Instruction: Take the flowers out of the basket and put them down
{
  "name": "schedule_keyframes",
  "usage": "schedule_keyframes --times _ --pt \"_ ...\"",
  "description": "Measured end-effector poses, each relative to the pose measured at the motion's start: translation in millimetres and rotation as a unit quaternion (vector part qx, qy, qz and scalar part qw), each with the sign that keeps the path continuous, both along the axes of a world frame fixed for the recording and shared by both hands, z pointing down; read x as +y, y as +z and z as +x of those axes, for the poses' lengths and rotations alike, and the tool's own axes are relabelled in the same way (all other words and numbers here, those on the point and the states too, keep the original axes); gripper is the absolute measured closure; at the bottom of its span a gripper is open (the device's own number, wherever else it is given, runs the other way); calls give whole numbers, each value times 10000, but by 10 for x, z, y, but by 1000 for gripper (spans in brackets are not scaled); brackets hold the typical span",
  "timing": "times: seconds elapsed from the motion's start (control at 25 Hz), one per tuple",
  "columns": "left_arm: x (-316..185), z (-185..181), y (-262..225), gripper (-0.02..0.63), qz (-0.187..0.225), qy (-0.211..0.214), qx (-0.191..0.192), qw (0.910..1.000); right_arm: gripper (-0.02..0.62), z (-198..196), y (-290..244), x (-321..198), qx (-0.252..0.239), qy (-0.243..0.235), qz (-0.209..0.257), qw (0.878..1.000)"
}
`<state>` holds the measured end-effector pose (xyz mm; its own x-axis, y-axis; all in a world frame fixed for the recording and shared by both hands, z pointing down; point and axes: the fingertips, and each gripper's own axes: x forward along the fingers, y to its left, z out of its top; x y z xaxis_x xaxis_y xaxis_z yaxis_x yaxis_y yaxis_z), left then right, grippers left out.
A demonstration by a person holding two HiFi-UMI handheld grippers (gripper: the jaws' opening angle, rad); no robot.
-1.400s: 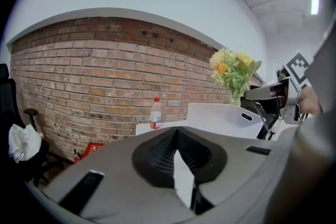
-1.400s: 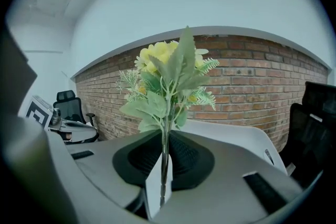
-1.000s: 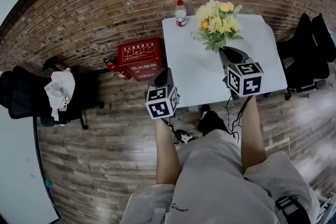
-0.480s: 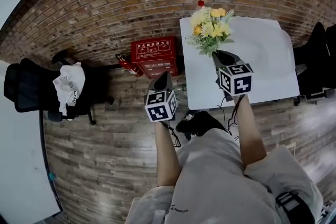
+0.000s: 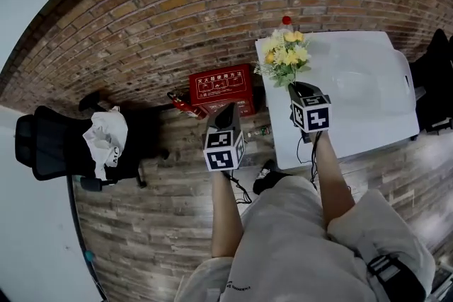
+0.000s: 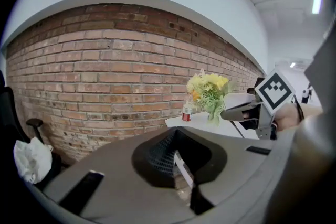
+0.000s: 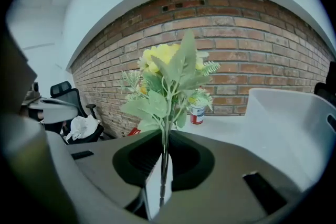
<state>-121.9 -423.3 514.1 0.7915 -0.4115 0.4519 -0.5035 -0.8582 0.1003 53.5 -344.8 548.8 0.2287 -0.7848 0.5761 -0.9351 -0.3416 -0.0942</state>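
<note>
A bunch of yellow flowers with green leaves (image 5: 284, 56) stands upright in my right gripper (image 5: 298, 88), which is shut on the stems (image 7: 164, 162). The blooms (image 7: 167, 68) rise straight up in the right gripper view. The bunch hangs in the air over the left edge of the white table (image 5: 368, 117). My left gripper (image 5: 227, 111) is held to the left of the table, over the wooden floor. Its jaws are together with nothing in them (image 6: 185, 178). No basket can be made out with certainty.
A bottle with a red cap (image 5: 287, 20) stands at the table's far left corner. A pale raised shape (image 7: 286, 113) covers the table's right part. A red box (image 5: 221, 86) stands against the brick wall. A black chair with a white bag (image 5: 106, 145) stands left.
The head view has swung left, so the table sits further right. The right gripper has carried the flowers from over the table towards its left edge. Both grippers keep their states.
</note>
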Motion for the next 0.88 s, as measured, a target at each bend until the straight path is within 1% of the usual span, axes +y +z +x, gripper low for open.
schedule_keyframes --times 0.12,0.28,0.48,0.56,0.72,0.8,0.88 --pt "-219 -42 31 581 -37 68 -170 9998 529 -10 128 -136 -143 135 -106 9998" --pt "-377 25 57 581 -114 232 -199 9995 529 -6 261 -165 -198 281 -227 9992" --pt "-214 269 148 581 -205 832 -173 9962 529 168 383 -17 -279 619 -315 9972" --pt "-150 350 225 581 -276 1006 -205 9943 529 220 432 57 -344 823 -314 9955" --pt "19 667 343 581 -411 1183 -113 9921 529 348 664 262 -703 1362 -325 9877" --pt "68 824 369 581 -433 1168 -104 9922 529 331 809 319 -814 1501 -429 9844" --pt "111 936 348 581 -384 1177 -105 9922 529 249 945 366 -866 1530 -557 9829"
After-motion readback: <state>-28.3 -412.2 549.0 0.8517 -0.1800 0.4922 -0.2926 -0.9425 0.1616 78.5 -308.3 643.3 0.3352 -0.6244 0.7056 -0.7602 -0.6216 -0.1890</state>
